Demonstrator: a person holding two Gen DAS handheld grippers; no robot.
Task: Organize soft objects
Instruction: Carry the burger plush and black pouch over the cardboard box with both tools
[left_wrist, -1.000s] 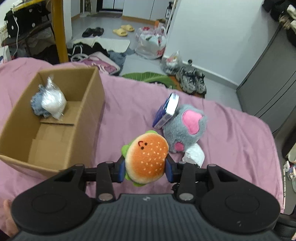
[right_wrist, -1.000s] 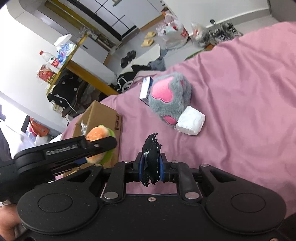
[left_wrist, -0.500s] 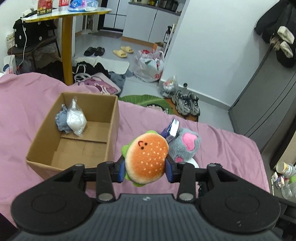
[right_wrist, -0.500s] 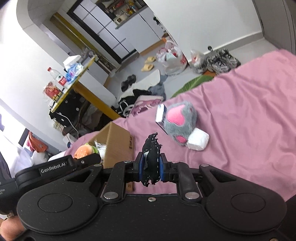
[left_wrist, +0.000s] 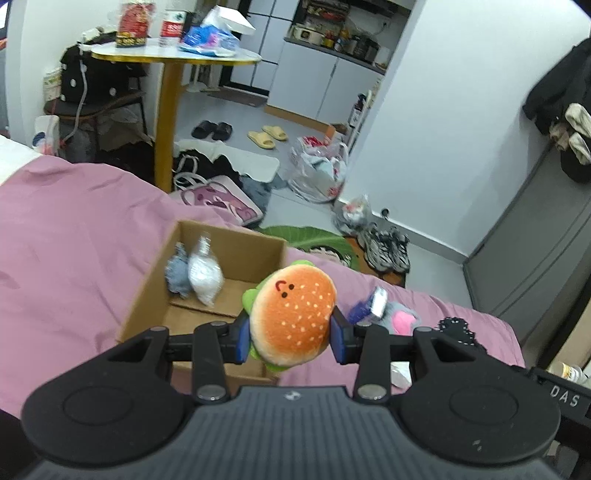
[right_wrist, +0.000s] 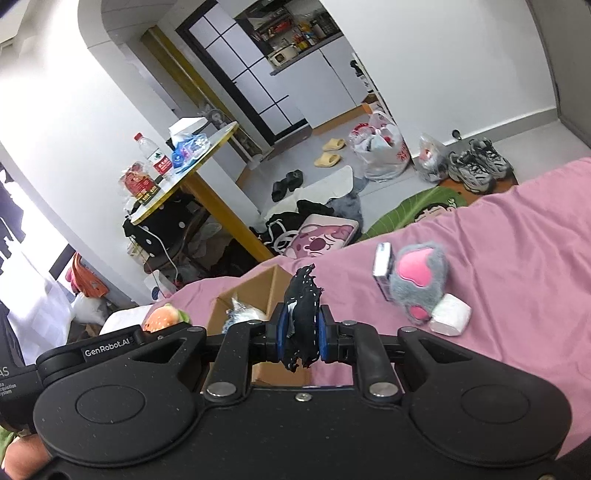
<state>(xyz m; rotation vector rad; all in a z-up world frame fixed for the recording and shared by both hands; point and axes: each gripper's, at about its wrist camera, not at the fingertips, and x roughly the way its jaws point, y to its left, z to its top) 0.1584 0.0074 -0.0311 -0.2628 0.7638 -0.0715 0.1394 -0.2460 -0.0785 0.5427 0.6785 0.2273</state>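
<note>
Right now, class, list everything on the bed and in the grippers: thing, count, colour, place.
cardboard box: 1, brown, open on the pink bedsheet
bagged bundles: 2, blue-grey and white, inside box
paw plush: 1, grey with pink pads, on bed
small carton: 1, white and purple, leaning on paw
tissue pack: 1, white, beside paw
burger plush: 1, orange and green, in left gripper
lace fabric: 1, black, in right gripper

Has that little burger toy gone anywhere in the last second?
Yes. Gripped in the left tool, the burger plush rose and shifted toward the cardboard box, whose near-right corner it now overlaps.
</note>
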